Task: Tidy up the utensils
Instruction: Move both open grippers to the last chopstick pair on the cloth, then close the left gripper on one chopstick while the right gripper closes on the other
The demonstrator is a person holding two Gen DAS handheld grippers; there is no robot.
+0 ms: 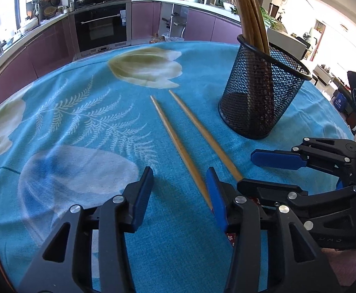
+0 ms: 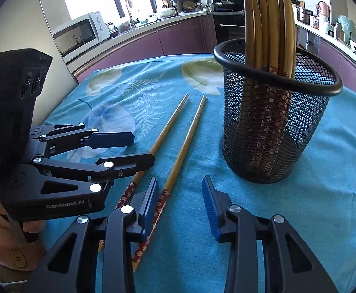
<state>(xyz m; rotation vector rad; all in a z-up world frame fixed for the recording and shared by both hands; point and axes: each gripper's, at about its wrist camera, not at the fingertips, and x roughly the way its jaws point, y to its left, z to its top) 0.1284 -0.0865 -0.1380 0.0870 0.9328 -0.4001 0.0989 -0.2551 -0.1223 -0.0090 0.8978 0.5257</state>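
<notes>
Purple kitchen cabinets point(image 1: 48, 46) and a built-in oven point(image 1: 102, 28) curve around behind a tabletop point(image 1: 80, 127) spread with a teal cloth printed with pale tulips and a fern. On that cloth, two loose wooden chopsticks lie side by side, close but apart, their thin tips pointing toward 12 o'clock and their red patterned handle ends toward the cameras. In the left wrist view the left chopstick point(image 1: 178, 144) runs down to the inner pad of the left gripper point(image 1: 179, 197), while the right chopstick point(image 1: 202, 134) passes under the black linkage of the right gripper point(image 1: 258, 173) at about 4 o'clock.

A black mesh cup point(image 1: 258, 97) stands upright on the cloth at about 2 o'clock from the loose pair, well apart from them, holding a bundle of chopsticks point(image 1: 249, 17) that lean against its rim with their handle ends down inside.

The left gripper has its blue-padded fingers spread wide and grips nothing; the cloth shows between them. The right gripper is likewise wide apart with nothing between its fingers; in its own view the right chopstick's handle lies just beside its left finger point(image 2: 151, 200), touching or nearly so. A white microwave point(image 2: 77, 34) sits on the counter at 10 o'clock in that view.
</notes>
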